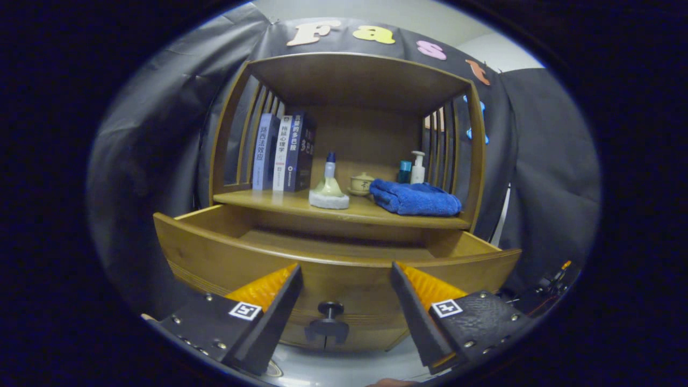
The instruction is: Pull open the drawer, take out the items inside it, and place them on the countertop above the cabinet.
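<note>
Wooden drawer (pixel 333 252) pulled out, knob (pixel 330 308) between spread gripper (pixel 346 279) fingers.
Contents hidden beyond front panel; drawer looks stiff, heavy; knob offers best hold.

Cabinet (pixel 344 80) and open drawer (pixel 226 250): honey-brown wood, faint grooved stripes low on the drawer front. Drawer knob (pixel 330 308) black. Folded towel (pixel 415 198) bright blue. Three books (pixel 284 152): pale blue, white, dark navy spines. Small lidded jar (pixel 361 184) cream. Pump bottle (pixel 417 167) white, beside a teal one (pixel 404 172). Cone-shaped bottle (pixel 329 189) pale green, blue cap (base off-white).
</note>
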A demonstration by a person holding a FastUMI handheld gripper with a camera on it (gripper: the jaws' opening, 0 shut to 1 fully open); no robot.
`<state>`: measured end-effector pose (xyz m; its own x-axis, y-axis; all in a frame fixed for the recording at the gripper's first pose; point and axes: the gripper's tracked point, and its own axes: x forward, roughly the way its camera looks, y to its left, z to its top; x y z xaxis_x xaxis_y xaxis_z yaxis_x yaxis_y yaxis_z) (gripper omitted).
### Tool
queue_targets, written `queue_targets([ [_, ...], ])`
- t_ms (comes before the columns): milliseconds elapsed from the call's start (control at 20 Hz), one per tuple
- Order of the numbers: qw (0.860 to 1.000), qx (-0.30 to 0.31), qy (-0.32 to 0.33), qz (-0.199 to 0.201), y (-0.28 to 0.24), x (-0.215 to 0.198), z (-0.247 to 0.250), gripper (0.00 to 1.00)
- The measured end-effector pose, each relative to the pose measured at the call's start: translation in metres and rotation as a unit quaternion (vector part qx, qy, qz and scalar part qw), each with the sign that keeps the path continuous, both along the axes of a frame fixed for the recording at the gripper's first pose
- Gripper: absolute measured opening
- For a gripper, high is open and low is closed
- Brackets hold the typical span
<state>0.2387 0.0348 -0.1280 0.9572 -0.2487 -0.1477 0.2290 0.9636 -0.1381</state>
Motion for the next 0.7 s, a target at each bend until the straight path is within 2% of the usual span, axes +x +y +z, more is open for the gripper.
queue_targets([
  [700, 1.0, -0.007, -0.002, -0.011, -0.005, 0.059, -0.001, 0.99],
])
